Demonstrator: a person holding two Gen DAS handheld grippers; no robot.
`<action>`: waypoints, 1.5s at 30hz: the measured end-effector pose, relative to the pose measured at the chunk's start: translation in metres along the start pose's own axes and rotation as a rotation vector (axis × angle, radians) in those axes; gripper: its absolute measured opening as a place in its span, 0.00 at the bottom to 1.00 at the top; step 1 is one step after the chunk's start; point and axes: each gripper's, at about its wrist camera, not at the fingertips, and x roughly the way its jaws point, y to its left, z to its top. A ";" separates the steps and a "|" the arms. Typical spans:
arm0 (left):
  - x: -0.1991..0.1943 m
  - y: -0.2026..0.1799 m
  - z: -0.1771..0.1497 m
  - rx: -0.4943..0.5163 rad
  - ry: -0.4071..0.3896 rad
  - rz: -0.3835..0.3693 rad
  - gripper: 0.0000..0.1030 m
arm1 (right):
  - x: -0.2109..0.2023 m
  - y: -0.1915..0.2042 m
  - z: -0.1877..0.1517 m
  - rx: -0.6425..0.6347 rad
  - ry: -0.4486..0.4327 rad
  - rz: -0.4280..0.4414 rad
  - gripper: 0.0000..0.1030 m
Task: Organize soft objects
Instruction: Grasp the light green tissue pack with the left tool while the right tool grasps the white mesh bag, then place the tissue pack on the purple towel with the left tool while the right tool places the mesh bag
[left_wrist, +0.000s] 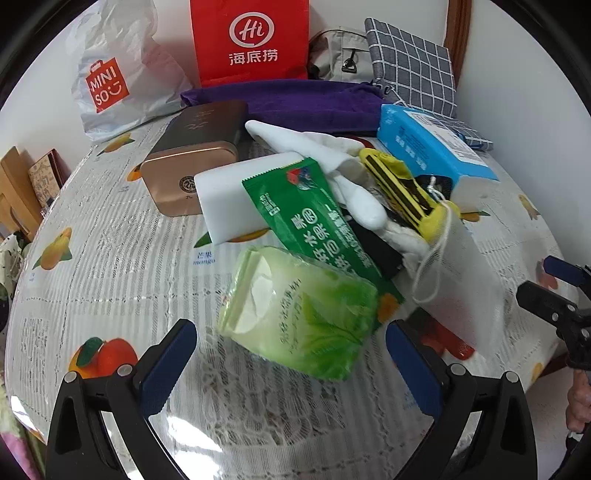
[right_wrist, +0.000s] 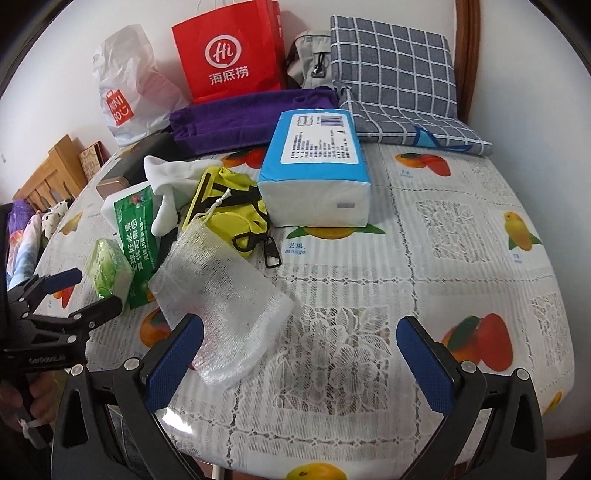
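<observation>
Left wrist view: the left gripper (left_wrist: 291, 365) is spread wide, empty, with the green pack (left_wrist: 299, 314) at lower centre just ahead of its fingers. Best to straddle the pack's middle, then close gently.

Right wrist view: the right gripper (right_wrist: 299, 362) is spread, empty; the mesh pouch (right_wrist: 221, 306) lies at centre-left by its left finger.

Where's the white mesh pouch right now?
The white mesh pouch lies on the table's near side, just ahead of the right claw, overlapping the green packet and below the yellow bag.
</observation>
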 end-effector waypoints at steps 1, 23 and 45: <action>0.003 0.001 0.001 -0.003 -0.002 -0.001 1.00 | 0.003 0.001 0.001 -0.010 0.001 0.000 1.00; 0.003 0.043 0.002 -0.128 -0.024 -0.097 0.78 | 0.056 0.060 -0.003 -0.227 0.049 0.044 0.97; -0.016 0.060 0.005 -0.189 -0.024 -0.024 0.78 | 0.009 0.000 0.002 -0.102 -0.010 0.112 0.14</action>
